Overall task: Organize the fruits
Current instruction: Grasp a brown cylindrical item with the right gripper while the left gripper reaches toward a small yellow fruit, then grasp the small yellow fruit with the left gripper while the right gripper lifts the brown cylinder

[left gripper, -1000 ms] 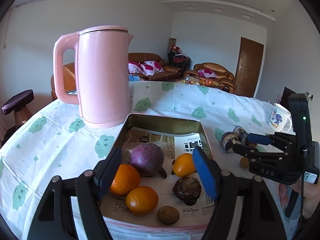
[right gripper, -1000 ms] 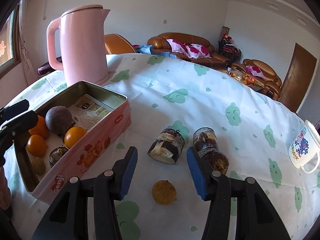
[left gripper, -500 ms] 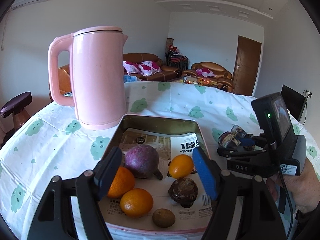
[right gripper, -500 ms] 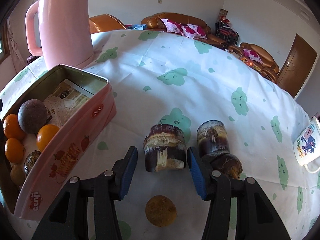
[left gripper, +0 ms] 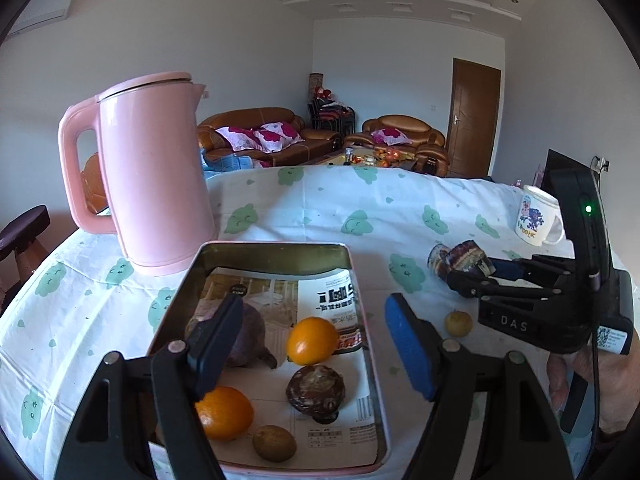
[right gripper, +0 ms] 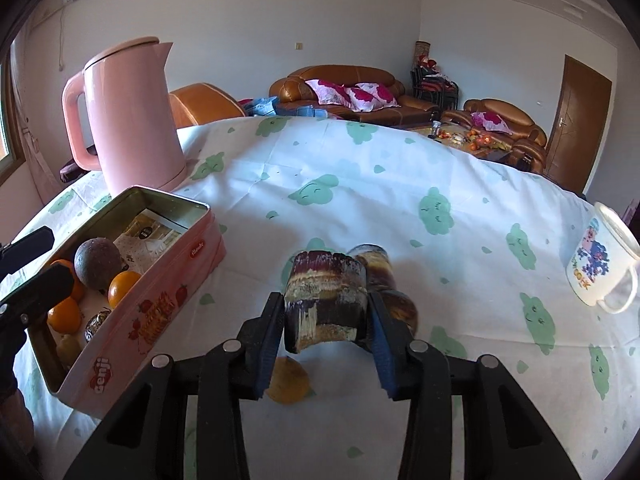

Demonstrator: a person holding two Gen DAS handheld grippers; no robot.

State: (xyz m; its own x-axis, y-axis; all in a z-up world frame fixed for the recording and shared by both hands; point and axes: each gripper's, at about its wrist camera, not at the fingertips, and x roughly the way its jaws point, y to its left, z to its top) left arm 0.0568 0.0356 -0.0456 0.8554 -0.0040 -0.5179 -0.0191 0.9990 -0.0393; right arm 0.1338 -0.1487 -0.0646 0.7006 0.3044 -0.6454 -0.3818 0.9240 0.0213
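A pink tin box [left gripper: 362, 320] [right gripper: 160, 300] holds oranges [left gripper: 312, 340], a purple fruit [right gripper: 97, 263], a dark brown fruit [left gripper: 316, 390] and a small brown fruit [left gripper: 274, 442]. My right gripper [right gripper: 326, 322] is shut on a dark striped cylindrical piece [right gripper: 324, 298] and holds it just above the cloth. A second dark piece [right gripper: 384, 276] lies behind it. A small yellow fruit [right gripper: 288, 380] [left gripper: 458, 322] lies on the cloth under the right gripper. My left gripper [left gripper: 316, 336] is open and empty above the box.
A tall pink kettle [left gripper: 154, 172] stands behind the box. A white cartoon mug [right gripper: 600, 260] sits at the right. The table has a white cloth with green clouds [right gripper: 360, 184]. Sofas and a door are in the background.
My right gripper moved forward over the striped piece, closed on it and lifted it slightly. My left gripper stayed open over the box with a small shift.
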